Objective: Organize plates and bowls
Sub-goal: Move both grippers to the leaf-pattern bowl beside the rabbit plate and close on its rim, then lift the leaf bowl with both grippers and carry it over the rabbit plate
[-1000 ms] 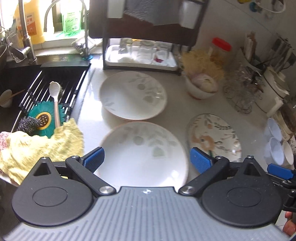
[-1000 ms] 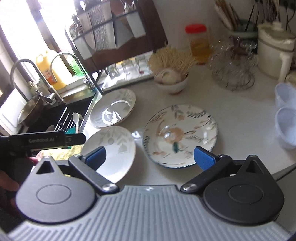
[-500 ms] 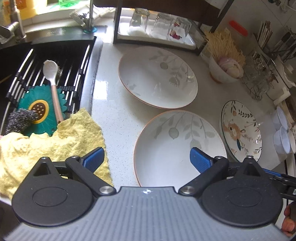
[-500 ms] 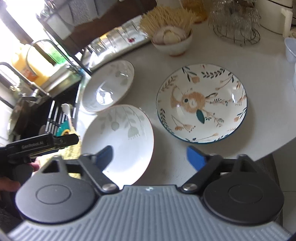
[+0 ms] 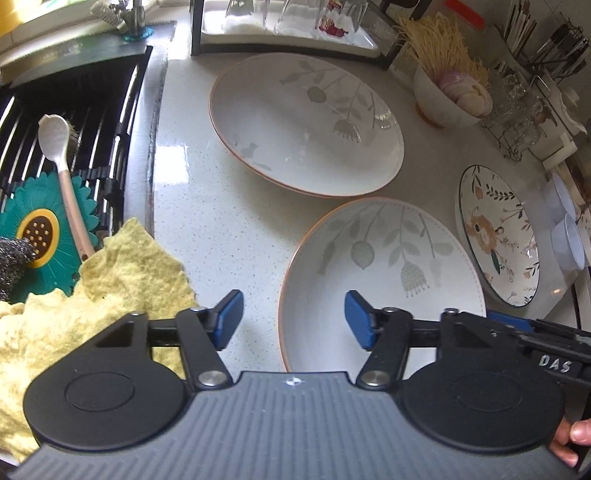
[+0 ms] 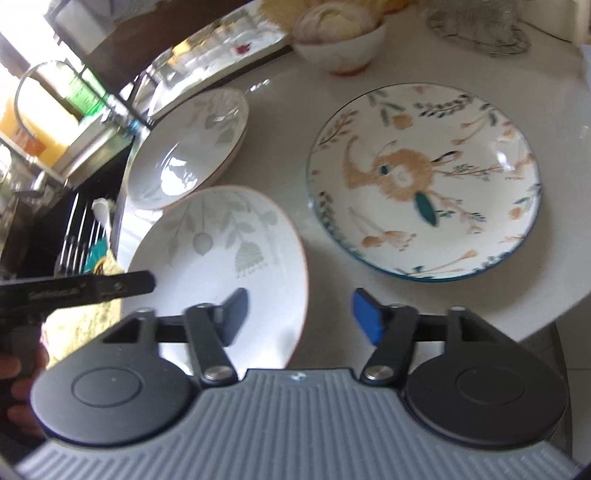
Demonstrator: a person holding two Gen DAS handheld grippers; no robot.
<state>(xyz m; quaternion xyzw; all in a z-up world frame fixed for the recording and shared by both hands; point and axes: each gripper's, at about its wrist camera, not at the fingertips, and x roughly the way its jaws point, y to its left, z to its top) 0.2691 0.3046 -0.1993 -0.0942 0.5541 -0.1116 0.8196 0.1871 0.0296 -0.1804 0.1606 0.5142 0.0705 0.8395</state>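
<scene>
Two white leaf-pattern plates lie on the pale counter: a near plate (image 5: 384, 273) (image 6: 221, 254) and a far plate (image 5: 306, 122) (image 6: 188, 147). A floral plate with a blue rim (image 5: 498, 232) (image 6: 424, 181) lies to their right. My left gripper (image 5: 293, 317) is open and empty, its jaws straddling the near plate's left rim from above. My right gripper (image 6: 297, 314) is open and empty, straddling the same plate's right rim. A bowl holding onion and garlic (image 5: 448, 99) (image 6: 340, 40) stands at the back.
A sink with a black rack (image 5: 74, 122), a teal mat, a white spoon (image 5: 62, 173) and a yellow cloth (image 5: 92, 295) lie to the left. A glass rack (image 5: 291, 26) stands behind. A wire basket (image 5: 517, 122) and small white bowls (image 5: 569, 236) sit at the right.
Both grippers have moved down and closer to the near leaf plate, tilting toward the counter. Their jaws have narrowed somewhat but stay open. The plates have not moved.
</scene>
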